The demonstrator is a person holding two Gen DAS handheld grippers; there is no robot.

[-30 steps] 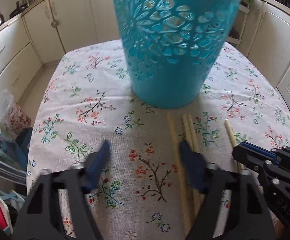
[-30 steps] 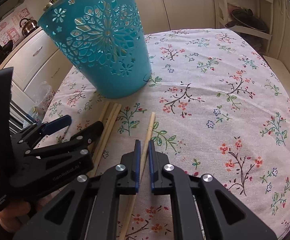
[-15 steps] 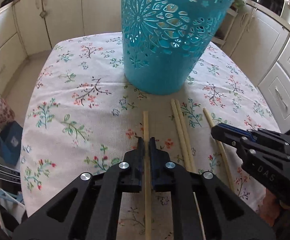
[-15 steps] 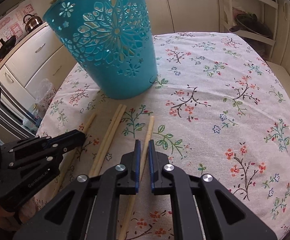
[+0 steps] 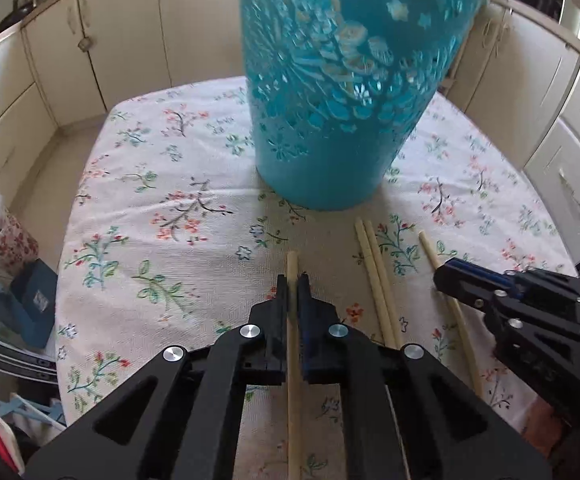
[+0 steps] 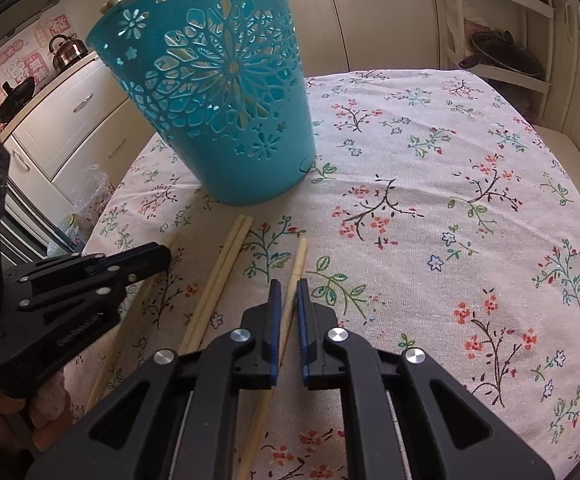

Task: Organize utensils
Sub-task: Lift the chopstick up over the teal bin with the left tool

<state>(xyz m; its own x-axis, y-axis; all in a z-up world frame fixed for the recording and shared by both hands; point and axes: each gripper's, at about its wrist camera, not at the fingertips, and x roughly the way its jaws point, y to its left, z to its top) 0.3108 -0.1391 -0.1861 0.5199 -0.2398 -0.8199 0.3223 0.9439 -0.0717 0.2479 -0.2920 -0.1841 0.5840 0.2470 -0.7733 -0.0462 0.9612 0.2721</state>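
One chopstick (image 5: 292, 264) sat clamped between the left gripper (image 5: 292, 292) fingers, its tip poking out ahead toward the teal basket (image 5: 342, 92). The basket stood upright on the floral tablecloth (image 6: 450, 200), just beyond the sticks. A pair of chopsticks (image 6: 225, 264) lay side by side, touching, on the cloth between the two grippers. The right gripper (image 6: 285, 300) had its jaws nearly together, a narrow gap left, straddling a single chopstick (image 6: 298, 256); whether it actually pinched that stick, I couldn't tell. Cream cabinets (image 5: 101, 40) ringed the table.
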